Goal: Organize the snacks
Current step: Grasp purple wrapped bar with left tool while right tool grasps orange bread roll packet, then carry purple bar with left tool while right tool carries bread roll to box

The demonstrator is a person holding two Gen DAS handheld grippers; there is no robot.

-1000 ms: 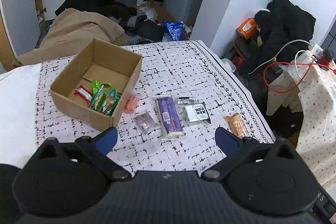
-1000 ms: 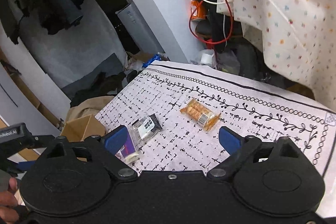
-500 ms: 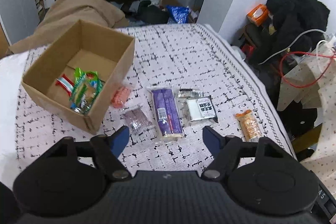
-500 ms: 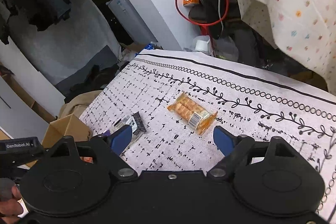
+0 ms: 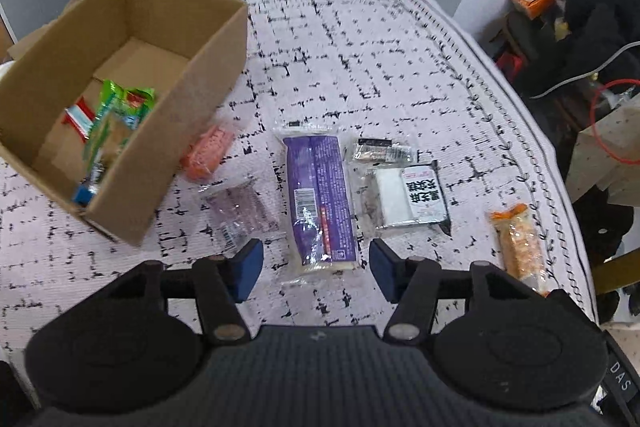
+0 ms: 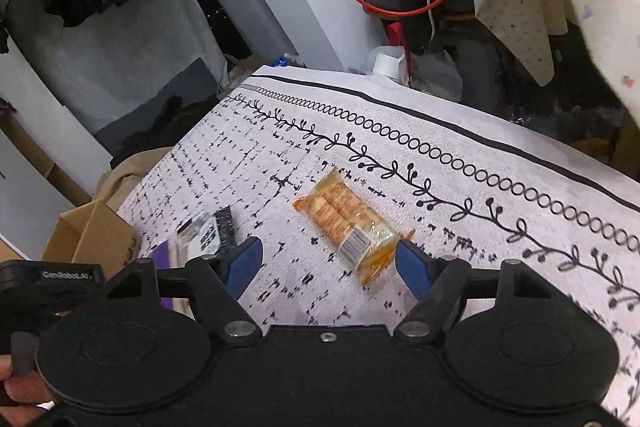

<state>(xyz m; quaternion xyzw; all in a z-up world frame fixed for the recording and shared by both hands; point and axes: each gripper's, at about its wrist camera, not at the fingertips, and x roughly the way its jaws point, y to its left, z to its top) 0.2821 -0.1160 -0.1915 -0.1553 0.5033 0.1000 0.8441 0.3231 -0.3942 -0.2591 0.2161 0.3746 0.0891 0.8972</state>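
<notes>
Purple snack packet (image 5: 320,199): flat on the patterned table (image 5: 380,67), right of the cardboard box (image 5: 180,27); near end between the left claw (image 5: 316,269) pads, untouched, jaws released and just narrowing. Orange cracker packet (image 6: 352,231): far right of the box; right claw (image 6: 328,263) likewise released, narrowing, straddling its near end. Black-and-white packet (image 5: 408,195): between the two. Green wrappers (image 5: 116,119): inside the box.

snack packets (image 5: 320,195) on tablecloth (image 5: 380,67), right of box (image 5: 120,75)
</notes>
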